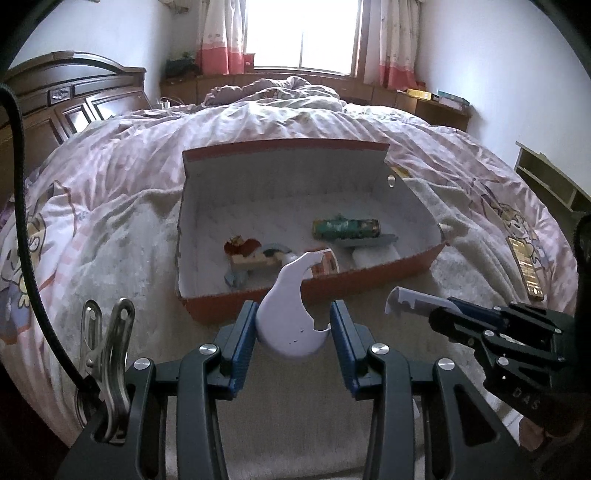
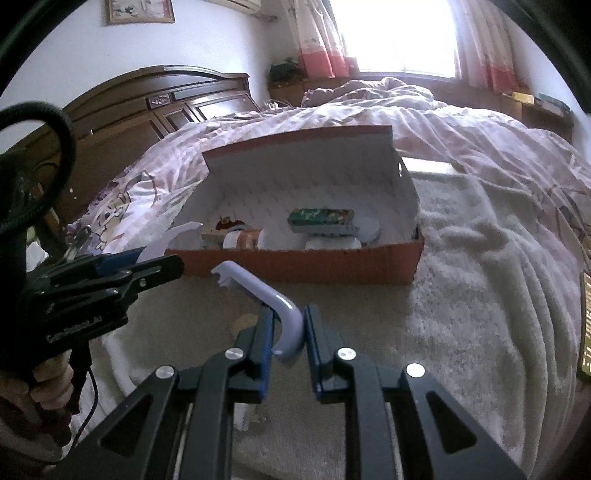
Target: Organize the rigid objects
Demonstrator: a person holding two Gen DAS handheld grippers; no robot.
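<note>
Box [image 1: 303, 295], two held white shards [image 1: 288, 314]

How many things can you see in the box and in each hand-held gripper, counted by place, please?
Clearly visible only; the box is cluttered.
In box: 3 – green tin, red toy, jar
Left hand-held gripper: 1 – white shard
Right hand-held gripper: 1 – white hook
Total: 5

A wide bed [image 1: 258, 122] with a pink striped cover fills the room, with a dark wooden headboard [image 1: 70, 99] on the left. At the far wall a bright window [image 1: 303, 33] stands between pink and white curtains [image 1: 218, 37]. The walls [image 1: 480, 55] are white.
</note>
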